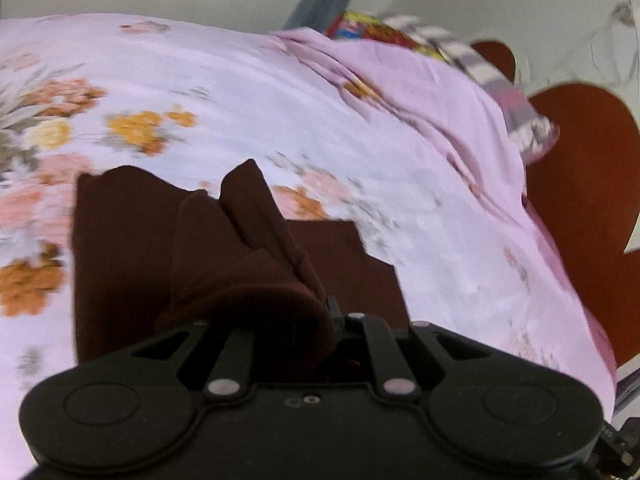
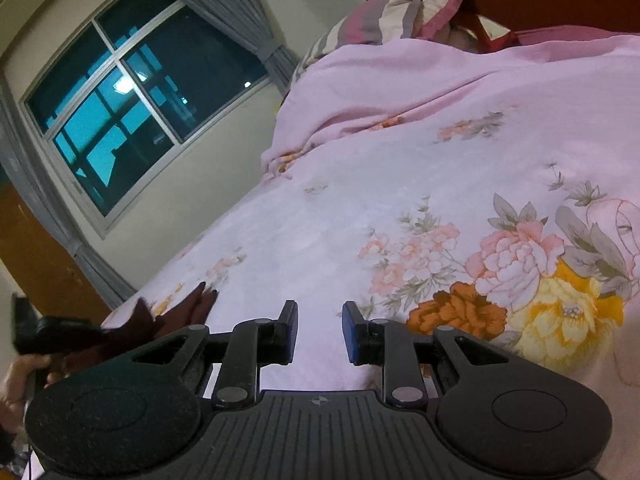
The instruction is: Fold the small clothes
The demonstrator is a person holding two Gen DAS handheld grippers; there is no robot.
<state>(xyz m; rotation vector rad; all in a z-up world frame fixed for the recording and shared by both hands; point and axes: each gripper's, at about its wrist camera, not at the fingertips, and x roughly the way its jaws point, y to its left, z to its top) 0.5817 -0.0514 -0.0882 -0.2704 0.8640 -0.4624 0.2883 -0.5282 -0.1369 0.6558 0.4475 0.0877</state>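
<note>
A dark brown garment [image 1: 132,248] lies flat on the pink floral bedsheet [image 1: 248,92]. My left gripper [image 1: 316,320] is shut on a bunched fold of it and holds that fold up over the flat part; the cloth hides the fingertips. My right gripper [image 2: 320,330] is open and empty, low over bare sheet [image 2: 320,220]. In the right wrist view, the brown garment [image 2: 188,310] and the left gripper [image 2: 52,334] show at the far left.
A striped pillow [image 1: 516,108] [image 2: 404,12] and a rumpled pink cover [image 2: 440,80] lie toward the red-brown headboard [image 1: 588,168]. A colourful item [image 1: 372,32] lies past the pillow. A window [image 2: 132,92] with grey curtains is on the wall beside the bed.
</note>
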